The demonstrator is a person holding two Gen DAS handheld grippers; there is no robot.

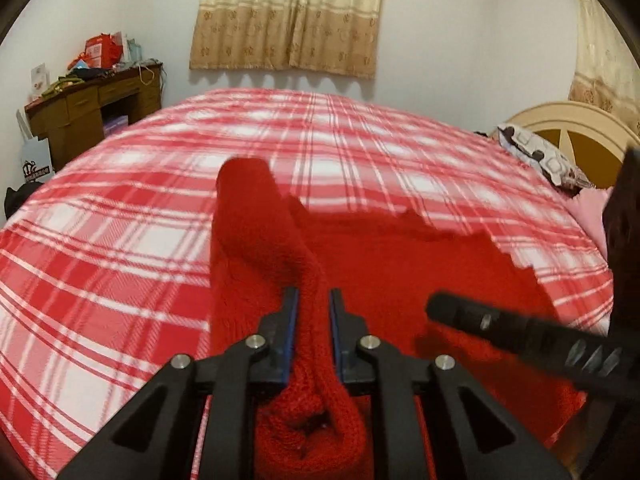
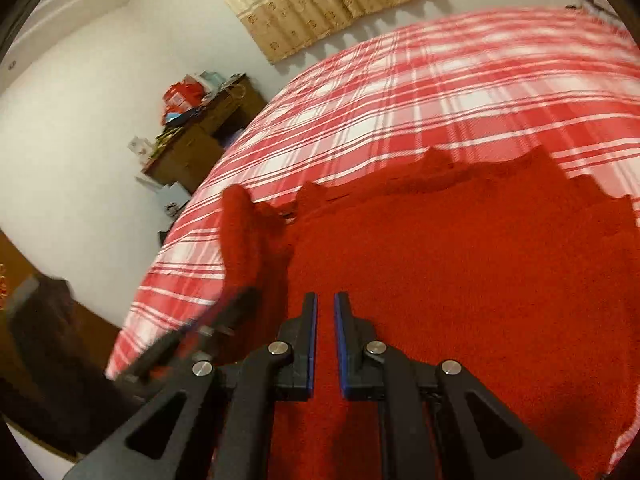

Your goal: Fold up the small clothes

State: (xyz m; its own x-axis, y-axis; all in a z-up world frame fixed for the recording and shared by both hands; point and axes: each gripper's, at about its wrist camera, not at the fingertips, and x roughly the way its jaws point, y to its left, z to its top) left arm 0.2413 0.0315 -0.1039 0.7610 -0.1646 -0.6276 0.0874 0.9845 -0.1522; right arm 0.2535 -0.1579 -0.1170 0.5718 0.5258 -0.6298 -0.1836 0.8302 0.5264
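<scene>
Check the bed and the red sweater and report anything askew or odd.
The red sweater lies flat on the checked bedspread, except for one sleeve, pinched in the left gripper and raised in a bunched ridge. Nothing looks spilled or damaged.

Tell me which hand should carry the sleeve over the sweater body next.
Left. Its tool is already shut on the red sweater's sleeve, lifted off the plaid bedspread. The right tool, nearly shut, hangs above the body with nothing visibly pinched.
</scene>
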